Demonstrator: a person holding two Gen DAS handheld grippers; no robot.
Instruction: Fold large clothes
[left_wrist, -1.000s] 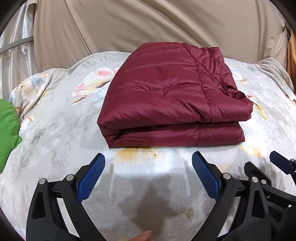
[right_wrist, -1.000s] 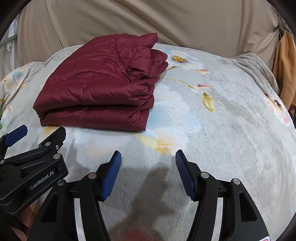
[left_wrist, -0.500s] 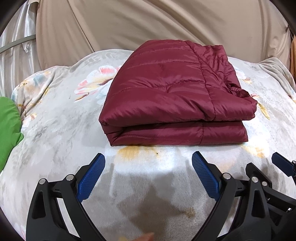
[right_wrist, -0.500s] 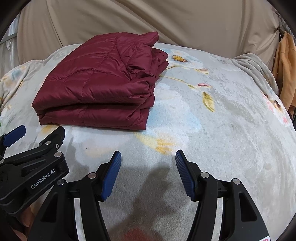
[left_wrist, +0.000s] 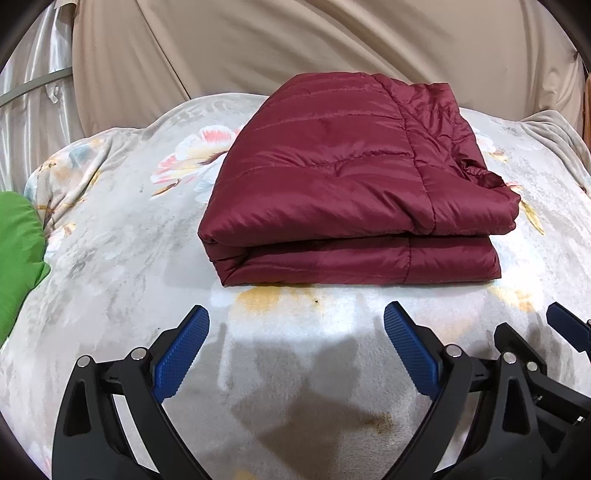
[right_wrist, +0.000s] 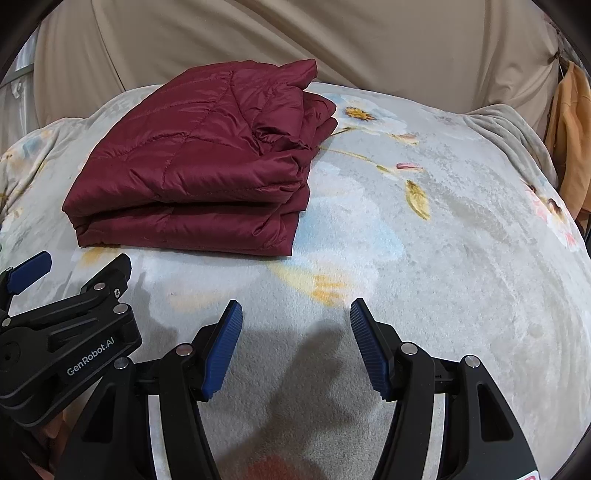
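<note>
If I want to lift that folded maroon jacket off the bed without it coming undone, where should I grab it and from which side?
Probably by the near folded edge of the jacket, coming in from the front, where both open grippers already face it. That edge stacks two thick layers squarely, so the left gripper and right gripper can each pinch both. The right end is loose and bunched and would likely unfold.

Left wrist view drifted slightly; folded jacket (left_wrist: 351, 192) sits marginally higher in frame, seemingly unmoved.

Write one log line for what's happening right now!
maroon quilted jacket: folded on floral blanket | left gripper: open, empty | right gripper: open, empty
</note>
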